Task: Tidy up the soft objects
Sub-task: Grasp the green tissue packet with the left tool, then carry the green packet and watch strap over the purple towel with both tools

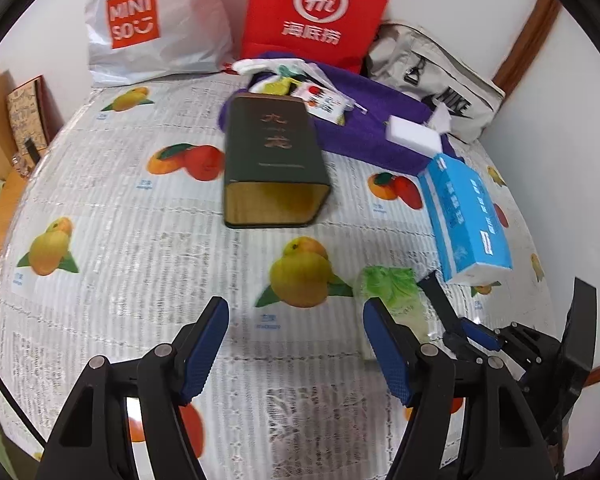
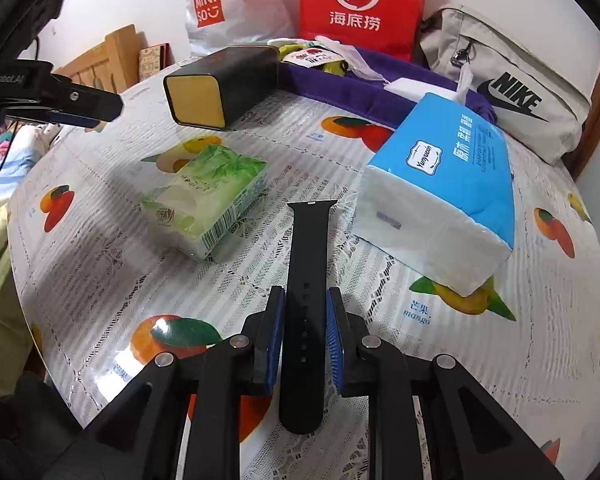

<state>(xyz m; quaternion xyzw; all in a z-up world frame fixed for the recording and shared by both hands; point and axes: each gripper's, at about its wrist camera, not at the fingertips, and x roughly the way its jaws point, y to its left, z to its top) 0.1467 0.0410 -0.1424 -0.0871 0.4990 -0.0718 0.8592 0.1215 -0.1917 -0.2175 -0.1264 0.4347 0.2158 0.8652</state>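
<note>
My right gripper [image 2: 305,316] is shut on a black watch strap [image 2: 306,280] that points forward above the table. A green tissue pack [image 2: 208,196] lies left of the strap, a blue tissue pack [image 2: 444,184] to its right. A dark green tin [image 2: 224,84] lies on its side behind them, open end toward me. My left gripper [image 1: 296,332] is open and empty over the fruit-print tablecloth [image 1: 120,200]; the tin [image 1: 272,160] lies ahead, the green pack [image 1: 392,292] and blue pack [image 1: 464,216] to its right. The right gripper [image 1: 500,312] shows at lower right there.
A purple cloth [image 1: 380,132] with a white sponge [image 1: 414,134] and small packets lies at the back. A white Miniso bag [image 1: 152,28], a red paper bag [image 1: 320,12] and a grey Nike bag [image 1: 440,80] stand against the wall. Wooden furniture [image 2: 108,60] is at left.
</note>
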